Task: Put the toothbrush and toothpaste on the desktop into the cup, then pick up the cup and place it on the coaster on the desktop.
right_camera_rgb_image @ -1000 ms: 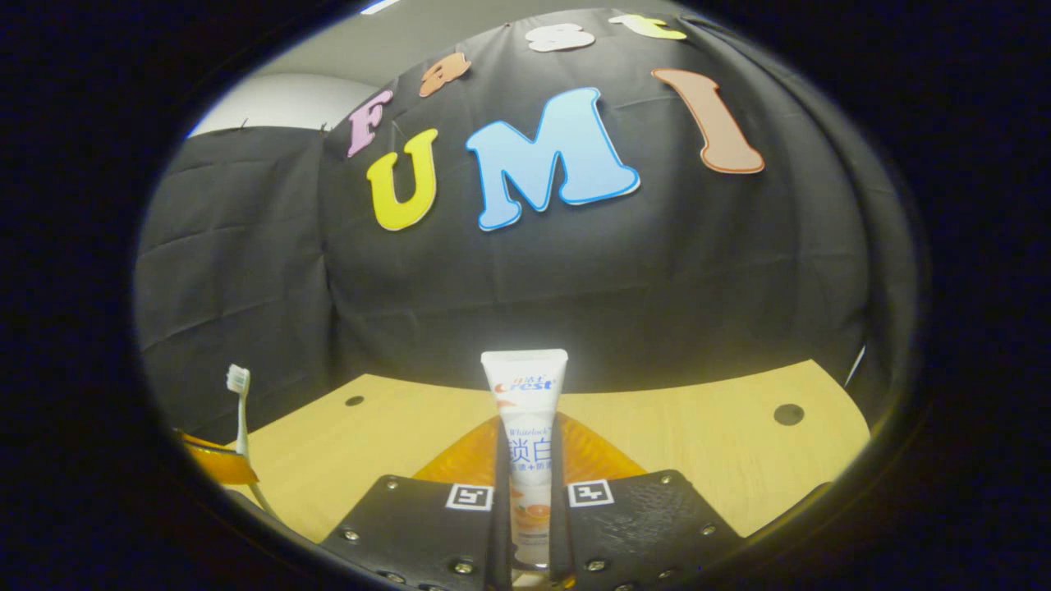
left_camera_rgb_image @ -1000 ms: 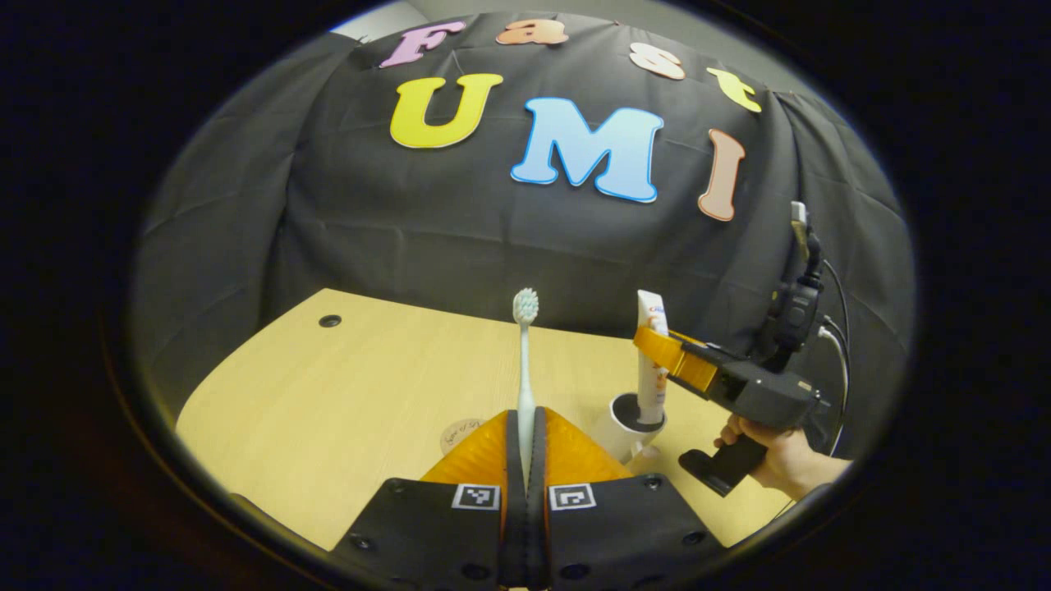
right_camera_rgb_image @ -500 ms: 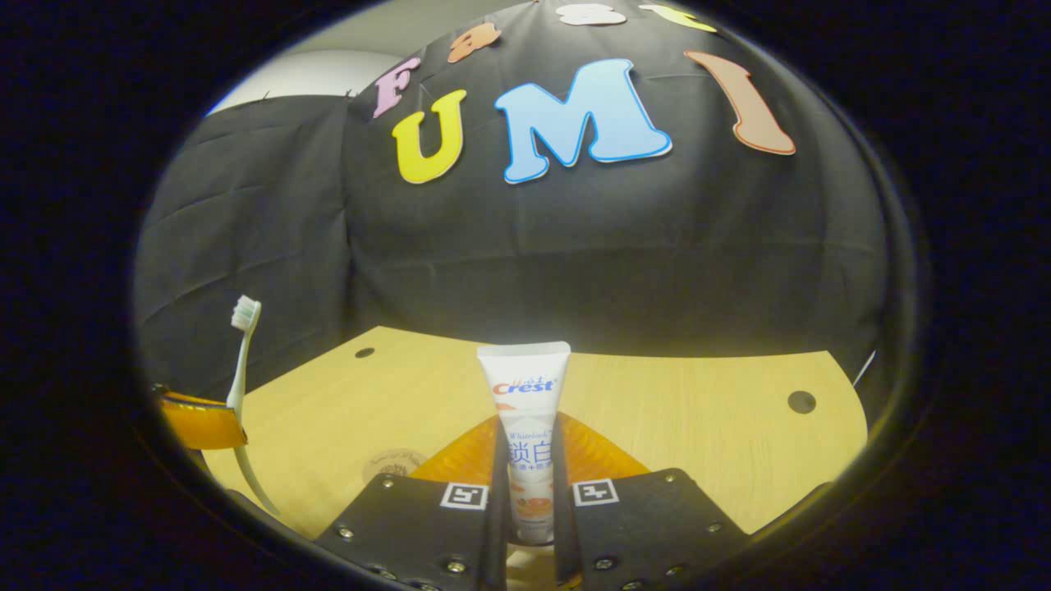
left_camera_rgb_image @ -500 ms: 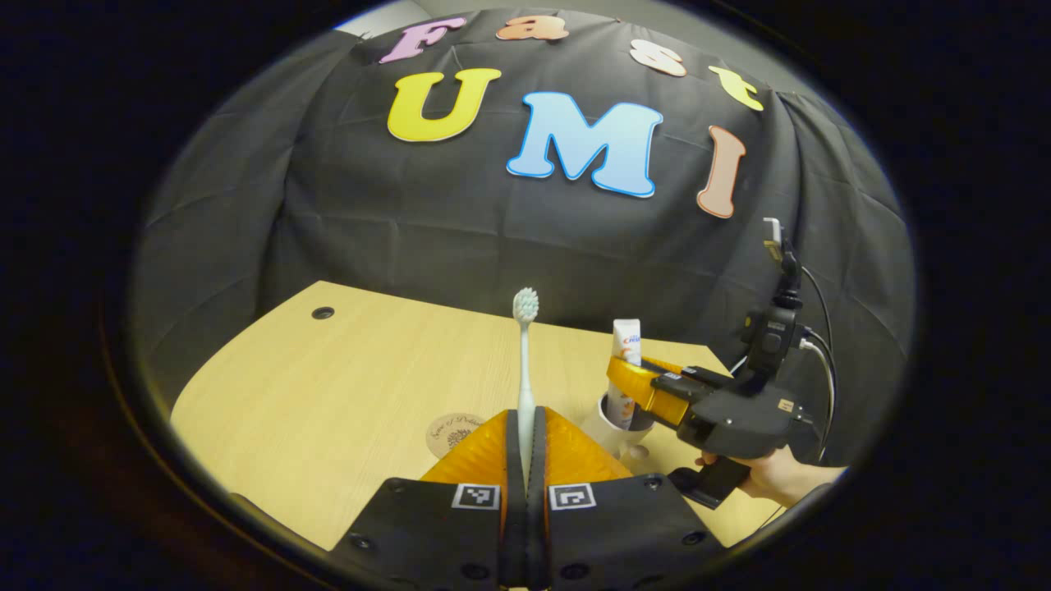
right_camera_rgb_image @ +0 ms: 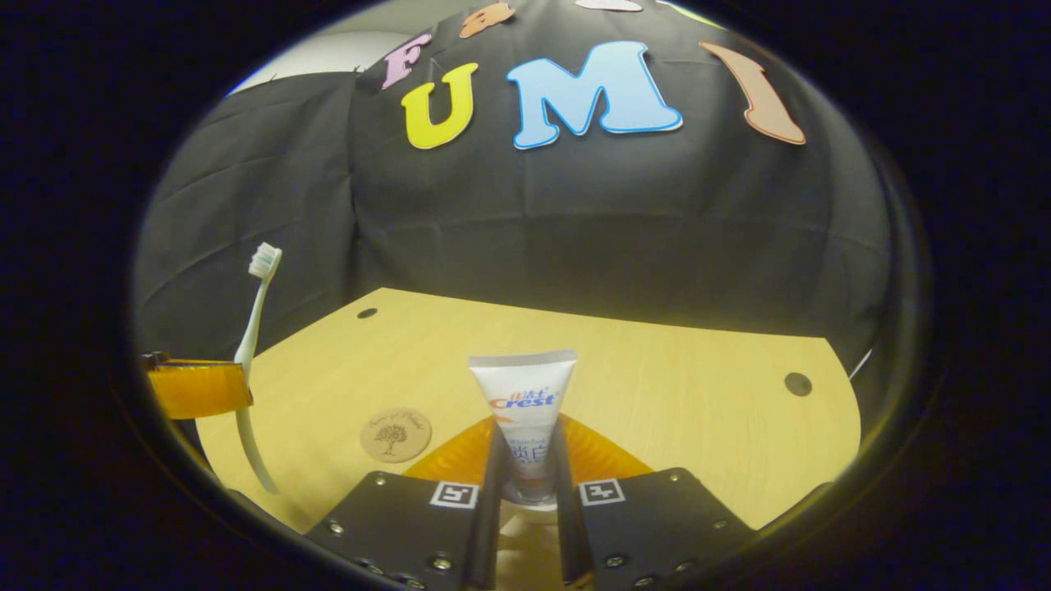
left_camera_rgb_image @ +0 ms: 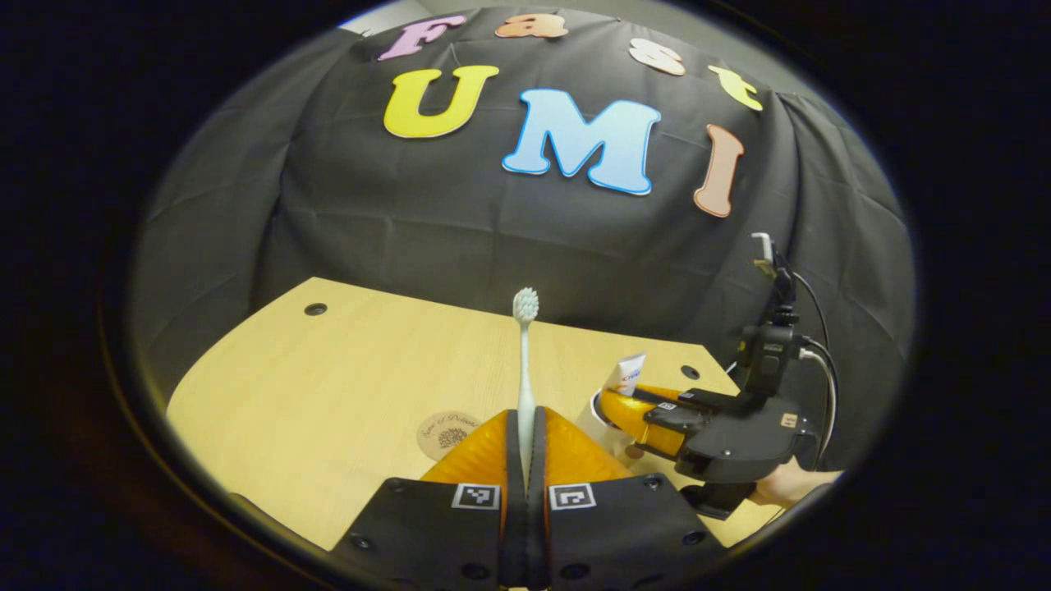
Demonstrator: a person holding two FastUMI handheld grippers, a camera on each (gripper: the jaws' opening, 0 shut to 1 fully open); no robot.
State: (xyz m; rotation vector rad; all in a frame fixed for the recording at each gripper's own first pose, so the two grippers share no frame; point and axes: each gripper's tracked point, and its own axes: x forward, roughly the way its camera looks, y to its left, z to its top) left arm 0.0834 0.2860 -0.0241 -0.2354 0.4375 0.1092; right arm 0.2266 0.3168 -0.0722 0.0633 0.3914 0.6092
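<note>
A pale toothbrush (left_camera_rgb_image: 524,361) stands upright, bristles up, with my left gripper (left_camera_rgb_image: 525,423) shut on its handle. To its right, the white cup (left_camera_rgb_image: 593,417) stands on the desk, half hidden by my right gripper (left_camera_rgb_image: 622,406). That right gripper (right_camera_rgb_image: 527,439) is shut on the white toothpaste tube (right_camera_rgb_image: 525,402), whose lower end sits inside the cup's rim (right_camera_rgb_image: 525,513). The tube's top (left_camera_rgb_image: 631,373) sticks out above the cup. A round brown coaster (left_camera_rgb_image: 447,431) lies on the desk left of the cup, the same coaster (right_camera_rgb_image: 396,435) between both grippers. In the right gripper view my left gripper (right_camera_rgb_image: 197,390) holds the toothbrush (right_camera_rgb_image: 256,328) at far left.
The wooden desk (left_camera_rgb_image: 345,386) has small round holes at its far left (left_camera_rgb_image: 314,309) and far right (right_camera_rgb_image: 793,383). Black cloth walls close the back and sides. A hand (left_camera_rgb_image: 780,488) holds the right gripper near the desk's right edge.
My right gripper has come down with the toothpaste, lowering the tube into the cup. The left gripper has held the toothbrush nearly still.
</note>
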